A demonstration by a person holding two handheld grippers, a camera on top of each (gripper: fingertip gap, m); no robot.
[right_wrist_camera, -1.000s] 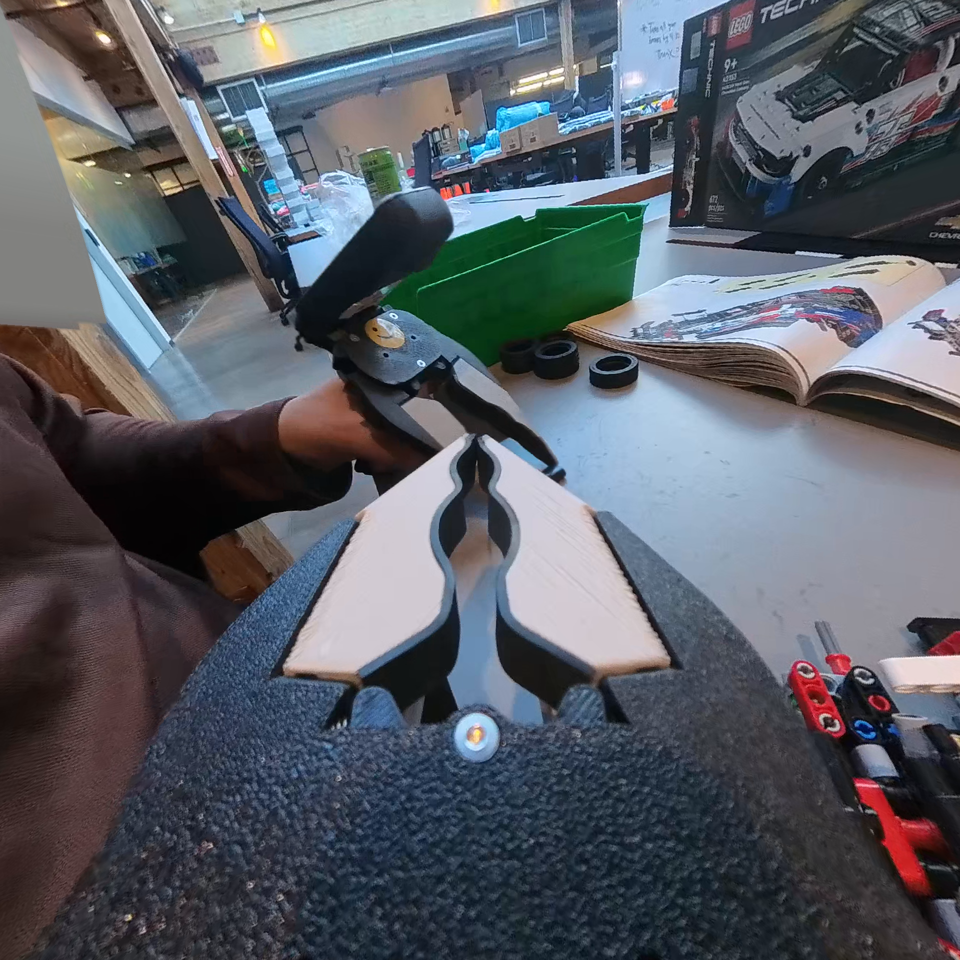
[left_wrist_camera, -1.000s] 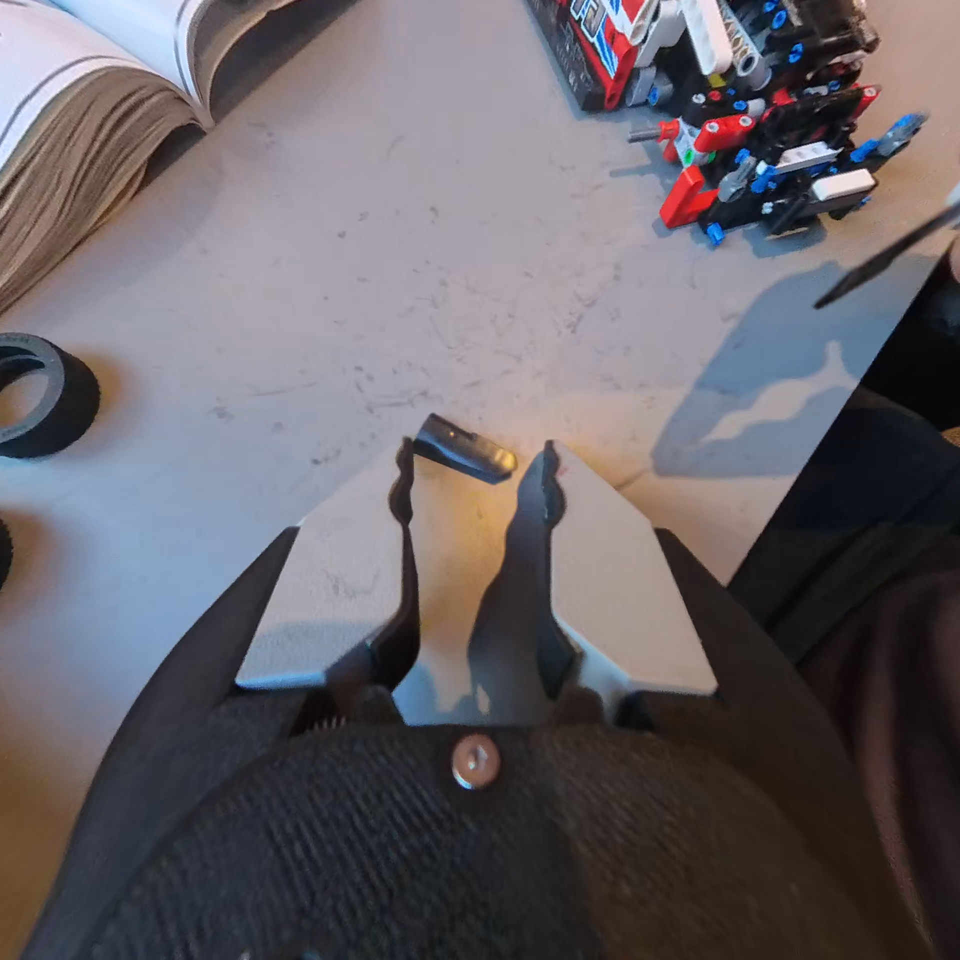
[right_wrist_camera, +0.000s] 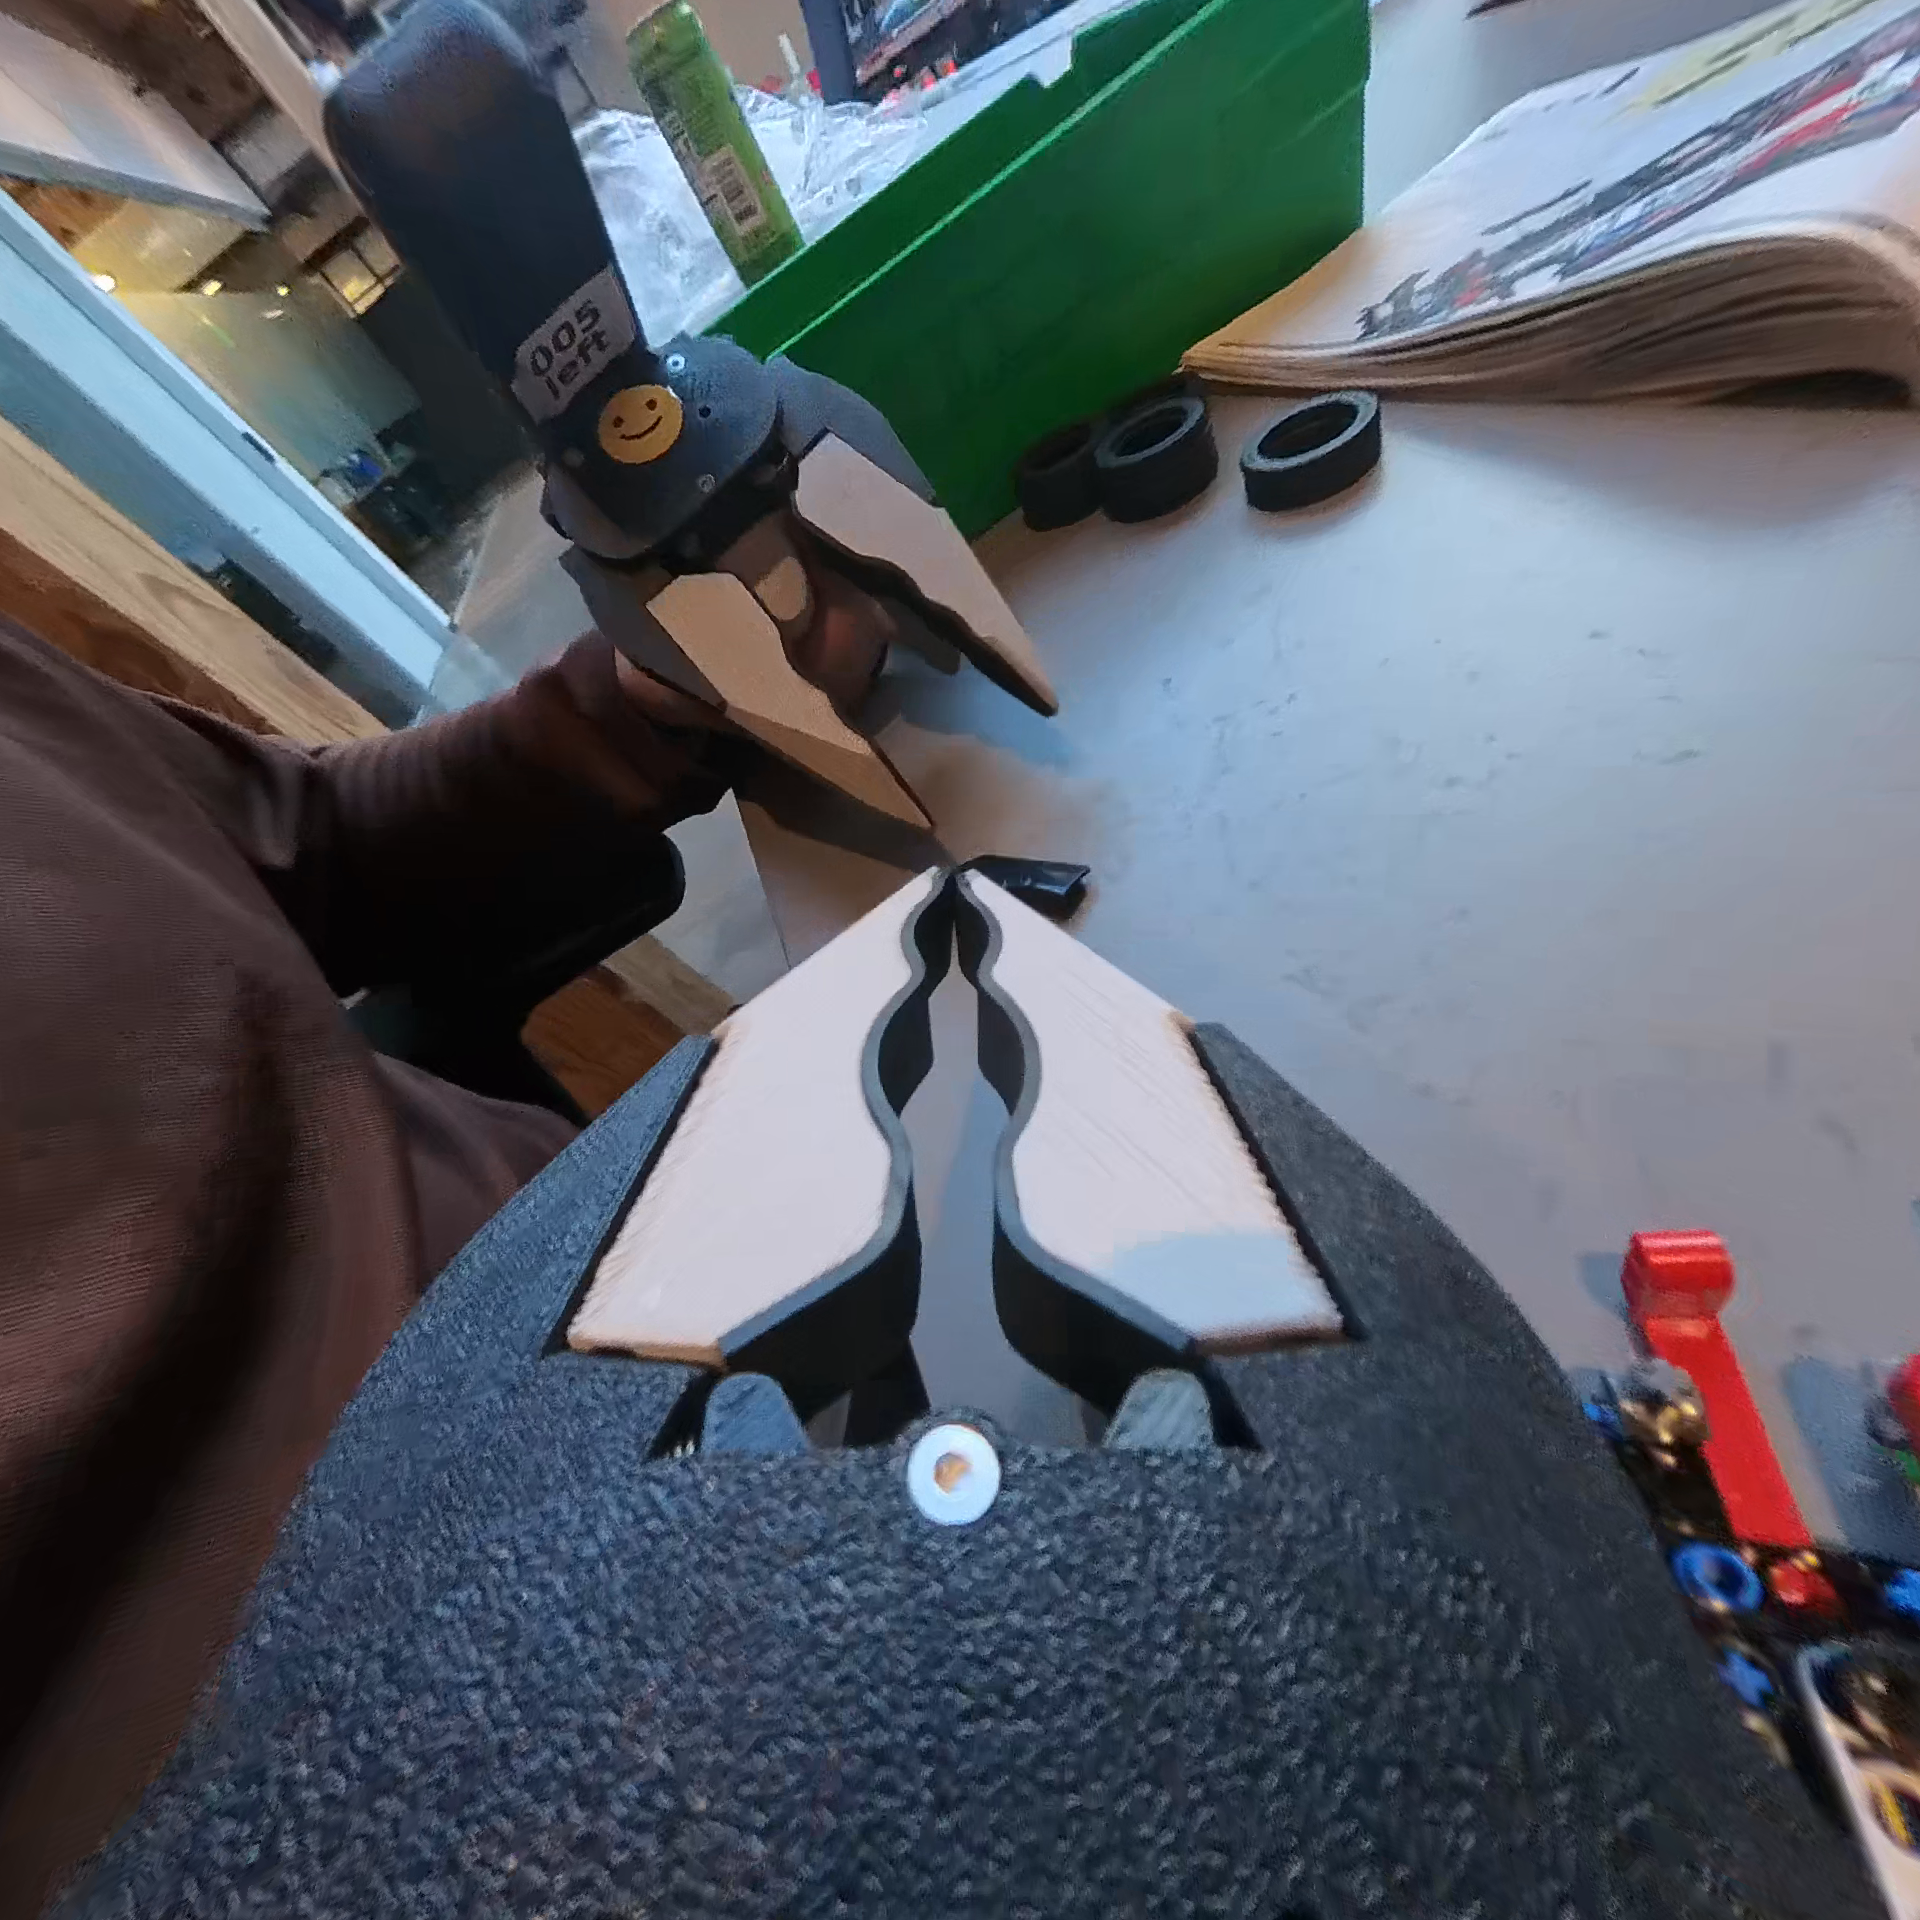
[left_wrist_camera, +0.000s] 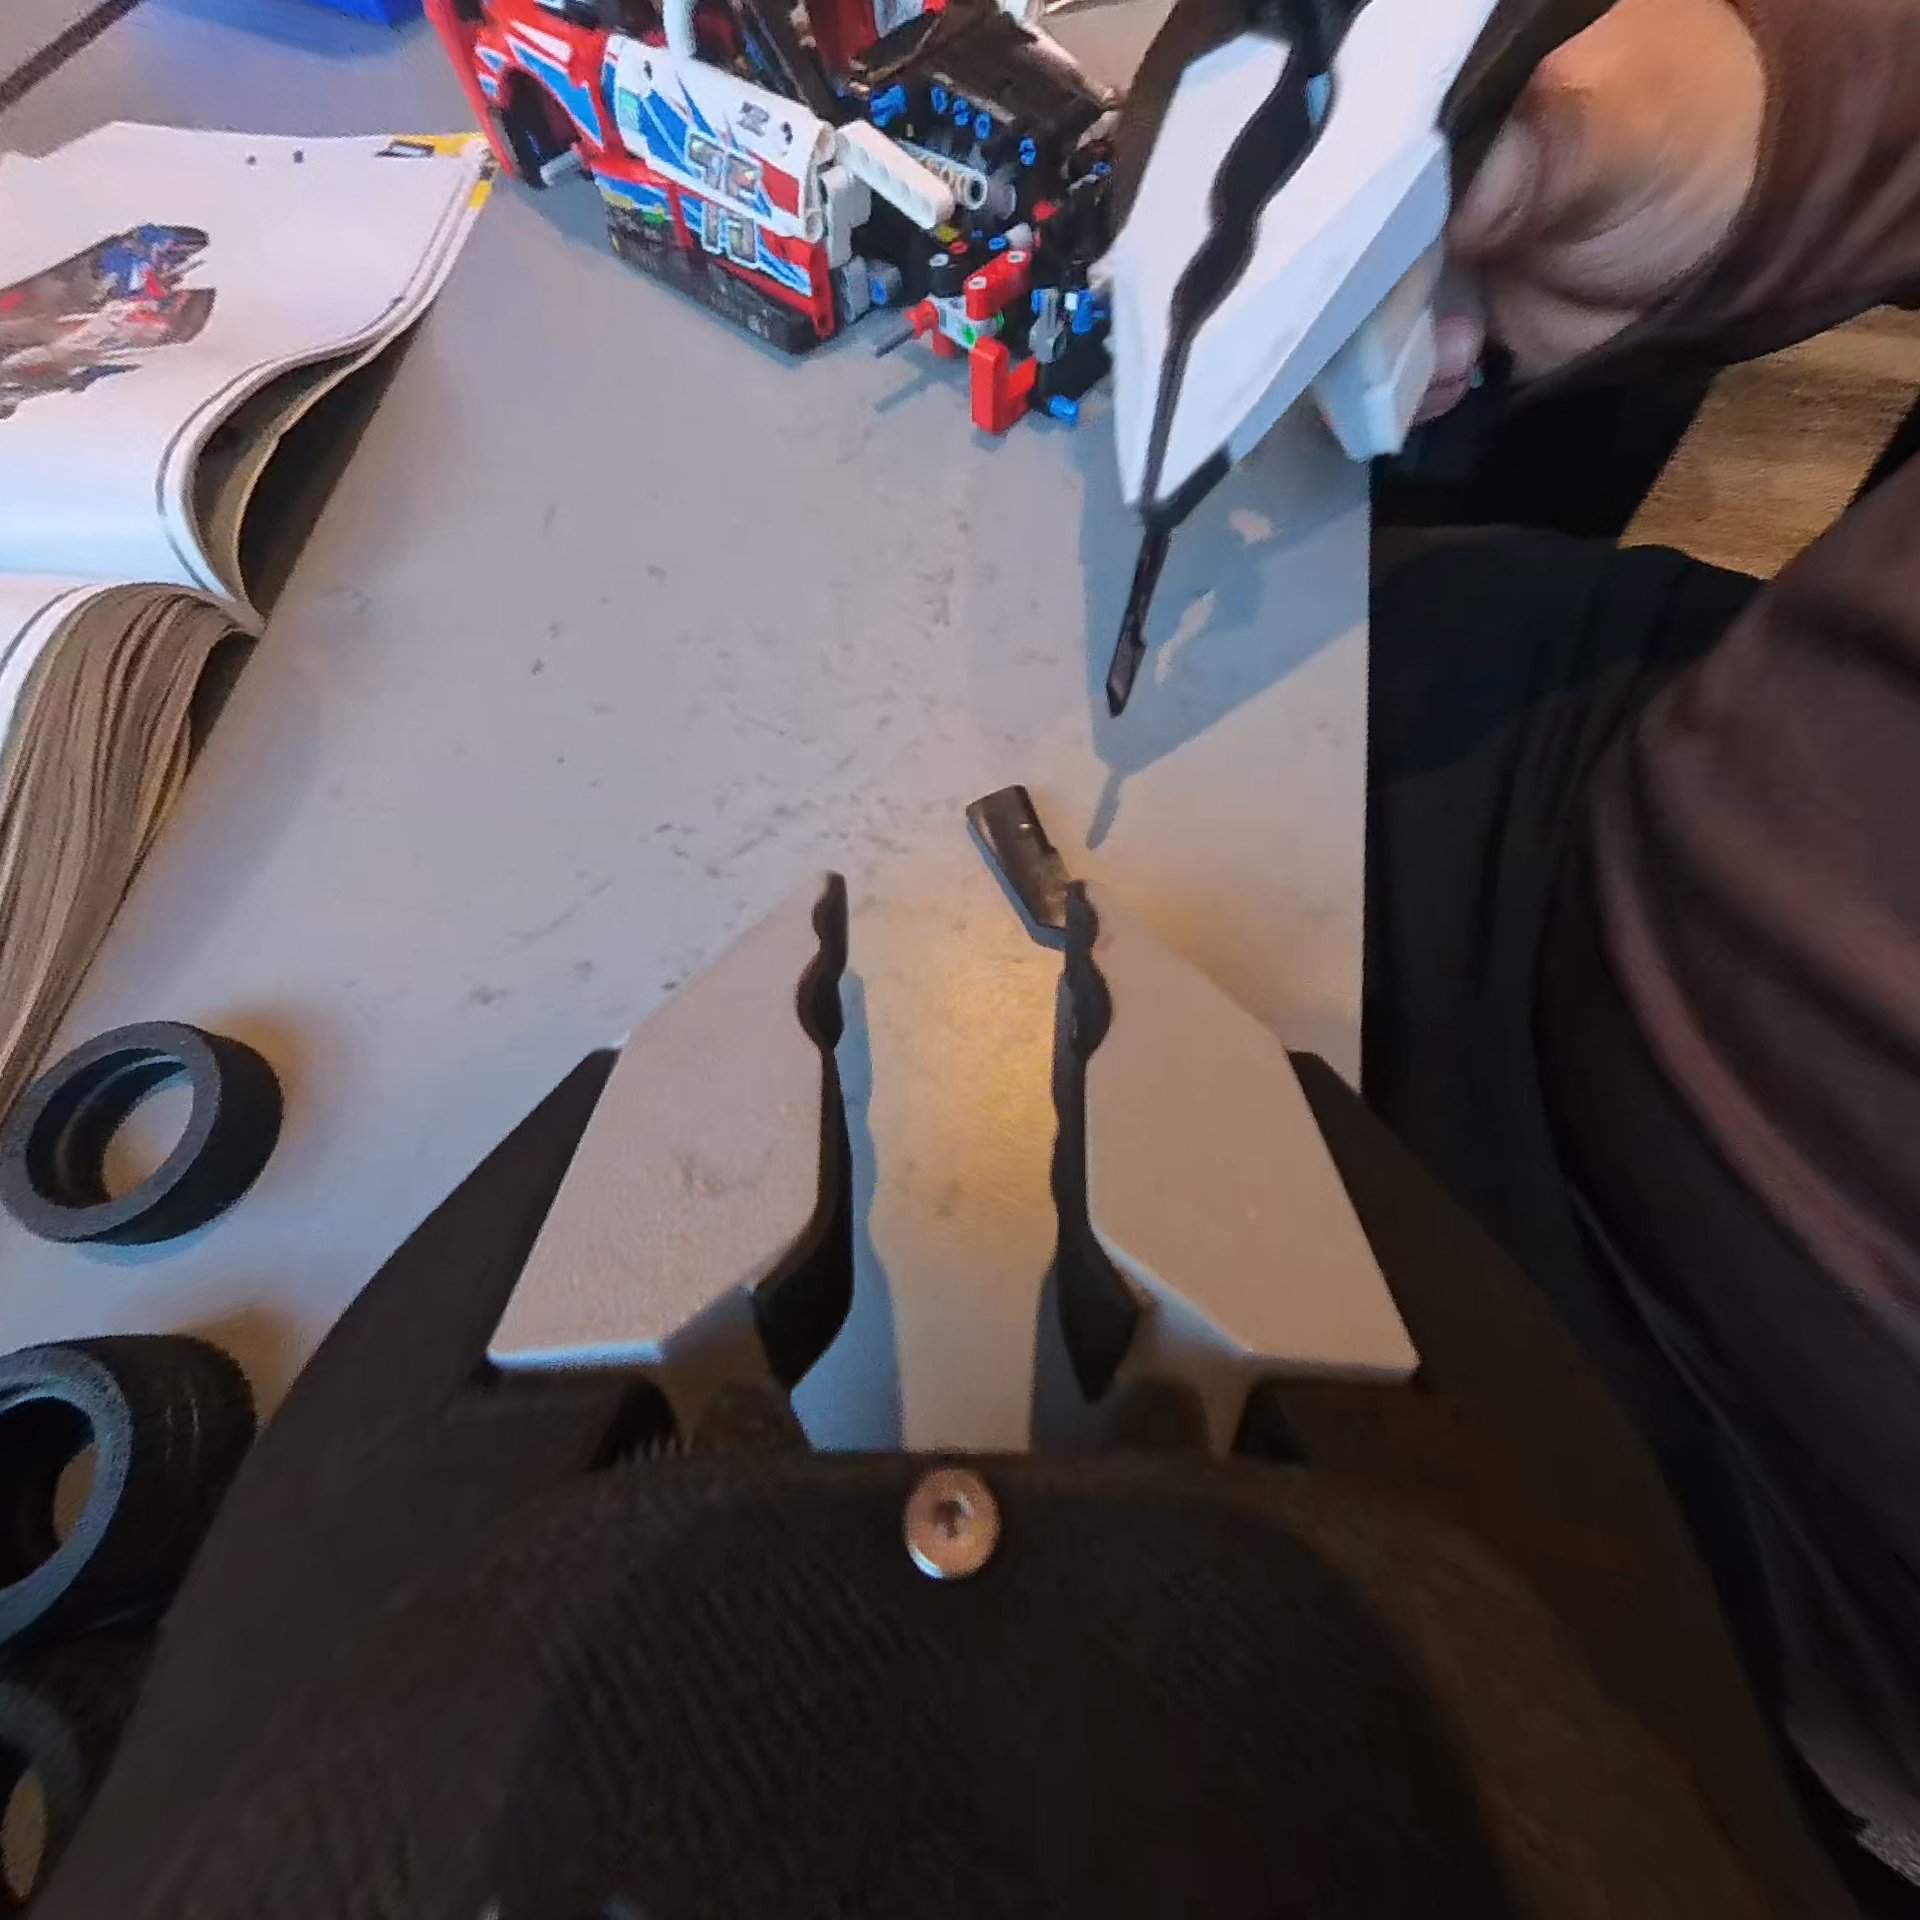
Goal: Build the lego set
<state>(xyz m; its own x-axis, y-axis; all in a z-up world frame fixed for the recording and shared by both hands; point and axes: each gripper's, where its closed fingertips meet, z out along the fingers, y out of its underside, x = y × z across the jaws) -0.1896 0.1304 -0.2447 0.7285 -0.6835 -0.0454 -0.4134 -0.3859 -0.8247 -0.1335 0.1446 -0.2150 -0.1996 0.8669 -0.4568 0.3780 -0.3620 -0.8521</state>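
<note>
Grey table (left_wrist_camera: 644, 665); half-built red lego car (left_wrist_camera: 727, 197) at far side. Left gripper (left_wrist_camera: 951, 914) low over table, jaws apart, empty. Right gripper (left_wrist_camera: 1143, 499) jaws together, clamped on thin black strip (left_wrist_camera: 1132, 623). Small black piece (left_wrist_camera: 1023, 857) touching left gripper's right fingertip, near table edge. Risk: careless closing nudges piece off edge; strip may slip.
</note>
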